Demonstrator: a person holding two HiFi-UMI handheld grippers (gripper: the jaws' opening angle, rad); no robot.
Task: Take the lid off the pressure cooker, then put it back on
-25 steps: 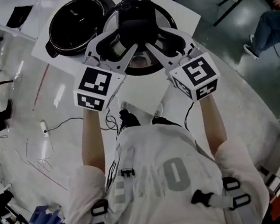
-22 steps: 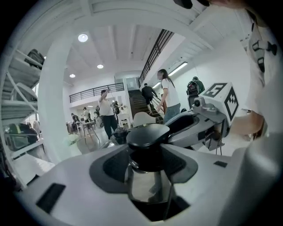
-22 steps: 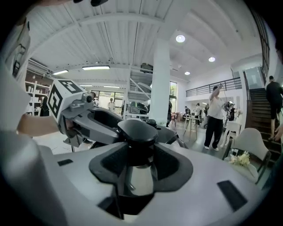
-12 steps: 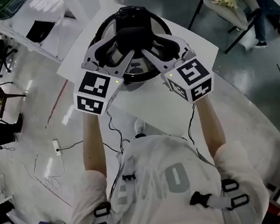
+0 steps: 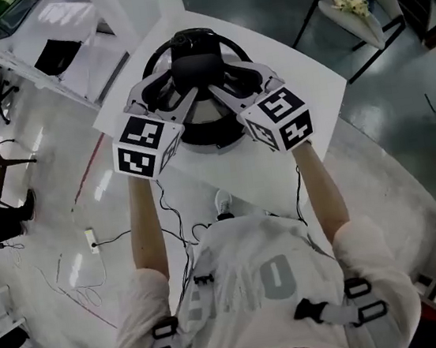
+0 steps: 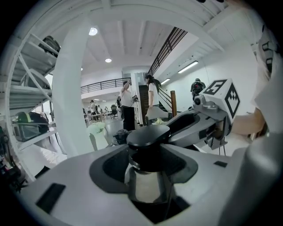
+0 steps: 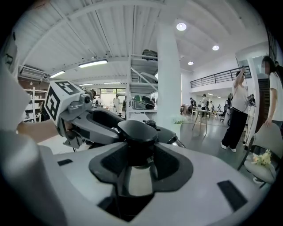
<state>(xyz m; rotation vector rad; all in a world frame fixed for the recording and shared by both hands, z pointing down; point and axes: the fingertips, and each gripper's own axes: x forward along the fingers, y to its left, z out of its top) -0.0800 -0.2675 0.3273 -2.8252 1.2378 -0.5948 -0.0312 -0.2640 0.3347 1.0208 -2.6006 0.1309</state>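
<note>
The white table (image 5: 303, 94) is the biggest thing under me. I hold the round lid (image 5: 212, 118) over it with both hands. My left gripper (image 5: 177, 87) and my right gripper (image 5: 226, 81) come in from each side. Both pairs of jaws are clamped tight on the lid's black knob (image 5: 194, 62).

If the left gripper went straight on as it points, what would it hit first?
The round black lid knob that the left gripper clamps; right behind it, probably the right gripper.
</note>
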